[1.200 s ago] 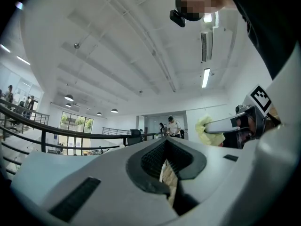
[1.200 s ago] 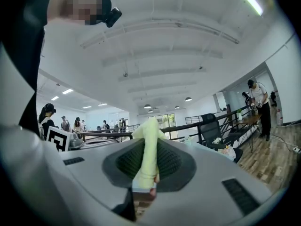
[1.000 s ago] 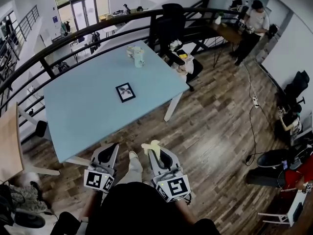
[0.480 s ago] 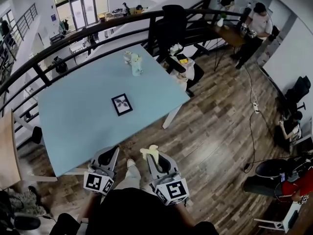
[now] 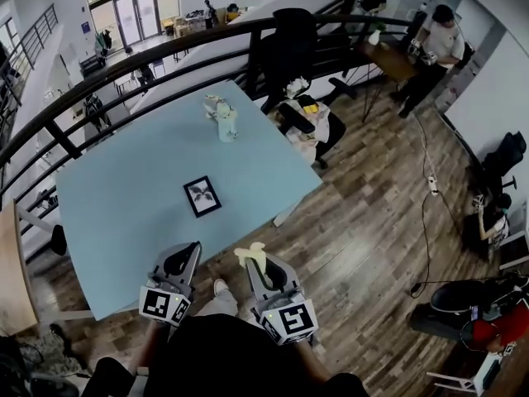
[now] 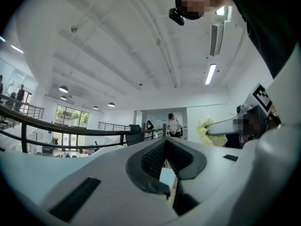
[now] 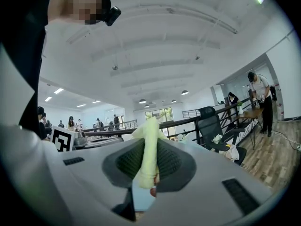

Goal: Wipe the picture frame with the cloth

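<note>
Head view: picture frame (image 5: pixel 202 196) lies flat on the blue surface (image 5: pixel 116 213), well ahead of my left hand-held gripper (image 5: pixel 185 253) and right hand-held gripper (image 5: pixel 258 265), touching neither. Left gripper view: jaws together, nothing between them. Right gripper view: jaws clamped on the yellow cloth (image 7: pixel 149 142).

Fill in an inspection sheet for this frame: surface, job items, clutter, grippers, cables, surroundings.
Surface: light blue rectangular table, two items on it.
Job's things: small black picture frame flat on table; pale yellow cloth in right gripper.
Clutter: white vase with flowers near far edge.
Grippers: left gripper shut, empty; right gripper shut on cloth.
Cables: black cable on wooden floor.
Surroundings: dark railing, black office chair, people at right.
</note>
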Motion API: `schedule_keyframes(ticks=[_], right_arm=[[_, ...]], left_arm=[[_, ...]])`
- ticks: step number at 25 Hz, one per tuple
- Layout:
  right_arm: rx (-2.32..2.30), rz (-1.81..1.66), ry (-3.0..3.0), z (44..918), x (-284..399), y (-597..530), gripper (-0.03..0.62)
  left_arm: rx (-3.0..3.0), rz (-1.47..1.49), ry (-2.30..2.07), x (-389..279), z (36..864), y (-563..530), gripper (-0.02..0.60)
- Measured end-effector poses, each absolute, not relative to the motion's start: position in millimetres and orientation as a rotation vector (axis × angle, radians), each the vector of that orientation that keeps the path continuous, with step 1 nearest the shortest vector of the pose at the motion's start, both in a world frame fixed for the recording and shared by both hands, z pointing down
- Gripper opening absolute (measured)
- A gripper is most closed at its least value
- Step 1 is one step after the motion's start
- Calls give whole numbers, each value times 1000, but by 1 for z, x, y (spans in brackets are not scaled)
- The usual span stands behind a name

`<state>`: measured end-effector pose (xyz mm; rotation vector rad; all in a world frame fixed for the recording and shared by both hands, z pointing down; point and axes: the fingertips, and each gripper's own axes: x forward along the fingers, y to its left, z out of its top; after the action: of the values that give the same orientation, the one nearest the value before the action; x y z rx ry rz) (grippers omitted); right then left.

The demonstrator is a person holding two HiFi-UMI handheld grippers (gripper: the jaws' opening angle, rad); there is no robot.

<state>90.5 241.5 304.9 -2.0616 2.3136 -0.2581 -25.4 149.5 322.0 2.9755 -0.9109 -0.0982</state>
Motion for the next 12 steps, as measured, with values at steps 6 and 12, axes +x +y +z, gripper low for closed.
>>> schedule_keyframes(ticks=[6, 12], right_arm=[[-2056, -231, 2324, 296, 99, 186, 58], [-2032, -216, 2359, 299, 88, 145, 58]], left_arm=[[2978, -102, -922, -21, 316, 99, -3], [2970, -128, -964, -33, 321, 60, -3]])
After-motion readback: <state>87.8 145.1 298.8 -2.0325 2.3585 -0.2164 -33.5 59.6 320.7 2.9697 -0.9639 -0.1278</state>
